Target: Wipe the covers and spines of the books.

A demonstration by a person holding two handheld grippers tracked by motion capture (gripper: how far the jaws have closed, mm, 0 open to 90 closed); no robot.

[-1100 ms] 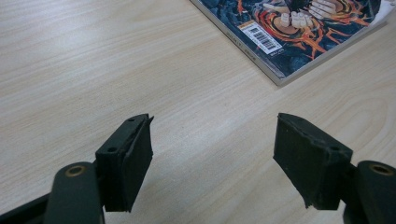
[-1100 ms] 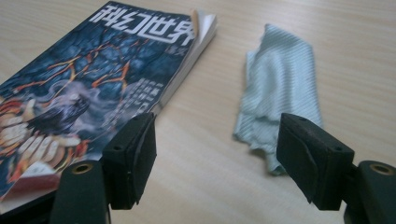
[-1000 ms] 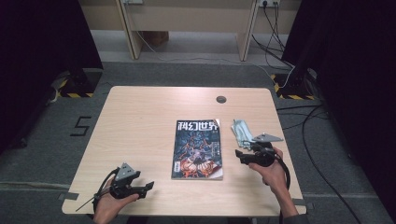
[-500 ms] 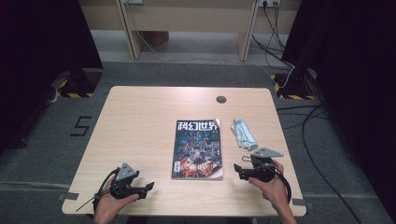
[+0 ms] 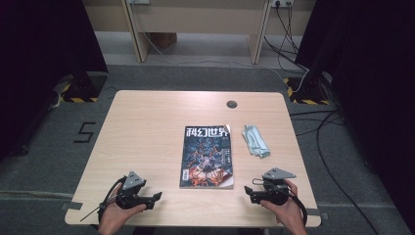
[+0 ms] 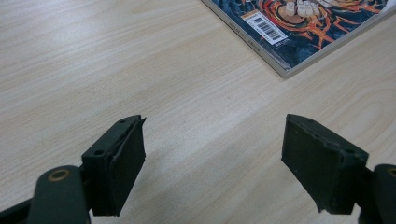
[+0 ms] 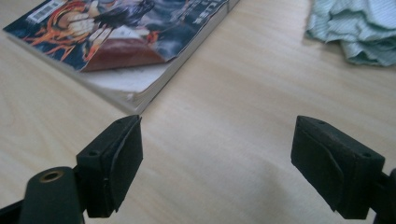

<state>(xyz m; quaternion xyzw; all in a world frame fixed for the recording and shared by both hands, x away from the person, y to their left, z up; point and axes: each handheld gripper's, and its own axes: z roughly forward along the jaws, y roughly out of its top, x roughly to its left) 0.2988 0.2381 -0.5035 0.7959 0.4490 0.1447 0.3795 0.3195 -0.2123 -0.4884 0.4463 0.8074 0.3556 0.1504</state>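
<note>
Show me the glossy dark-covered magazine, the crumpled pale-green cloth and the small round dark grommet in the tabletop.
glossy dark-covered magazine (image 5: 207,155), high view, cover middle
crumpled pale-green cloth (image 5: 255,140), high view, its middle
small round dark grommet (image 5: 231,104), high view, its centre

Magazine (image 5: 207,156): flat on the table (image 5: 147,127), near its middle. Cloth (image 5: 255,140): on the table just right of the magazine, apart from it. Round port (image 5: 231,104): behind the magazine, toward the far edge. Left gripper (image 5: 157,196): before the magazine, to its left. Right gripper (image 5: 247,192): before the magazine, to its right.
</note>
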